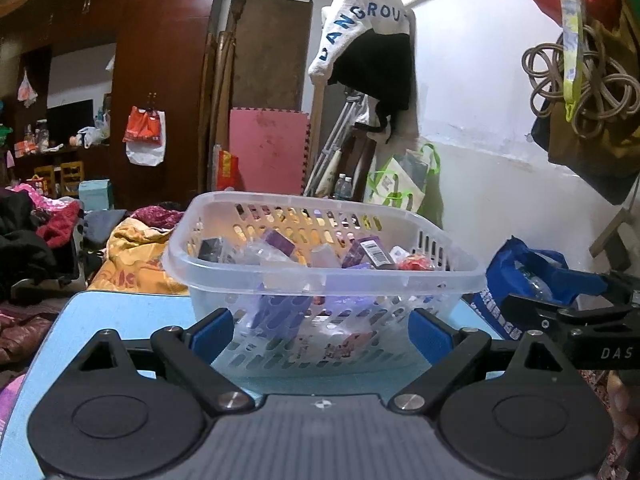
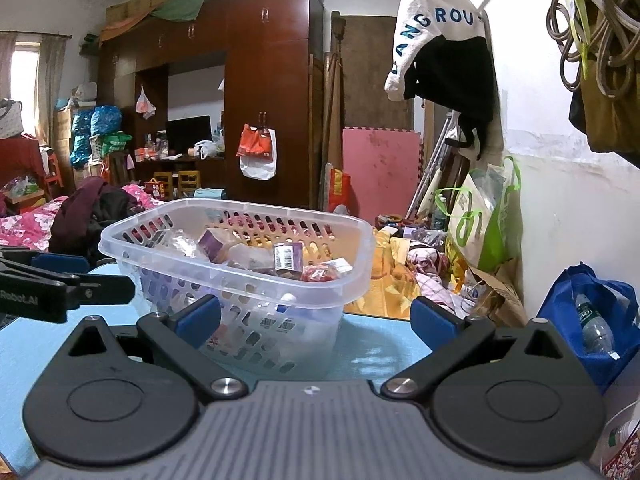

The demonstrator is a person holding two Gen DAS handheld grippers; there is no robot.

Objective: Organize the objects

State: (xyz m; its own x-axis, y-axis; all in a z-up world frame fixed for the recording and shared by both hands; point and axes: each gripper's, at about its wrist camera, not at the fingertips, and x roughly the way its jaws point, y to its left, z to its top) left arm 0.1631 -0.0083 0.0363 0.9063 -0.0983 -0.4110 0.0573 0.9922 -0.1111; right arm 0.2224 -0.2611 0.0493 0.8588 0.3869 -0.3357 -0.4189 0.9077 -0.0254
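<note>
A clear plastic basket (image 1: 224, 268) with slotted walls stands on the light blue table (image 1: 120, 316). It holds several small items: purple boxes (image 1: 368, 254), clear wrapped packets and a red piece (image 1: 416, 262). My left gripper (image 1: 322, 334) is open just in front of the basket's near wall, nothing between its blue pads (image 1: 212, 330). In the right wrist view the same basket (image 2: 344, 272) sits ahead and left on the table (image 2: 372, 352). My right gripper (image 2: 316, 320) is open and empty, its left pad close to the basket's near corner. The left gripper's arm (image 2: 60, 288) shows at the left edge.
A blue bag (image 2: 592, 320) with a water bottle stands at the right beside the table. Clothes and bedding (image 1: 132, 256) lie beyond the table's far edge. A green and white bag (image 2: 484, 224), a pink foam mat (image 2: 380, 172) and a dark wardrobe (image 2: 264, 92) stand behind.
</note>
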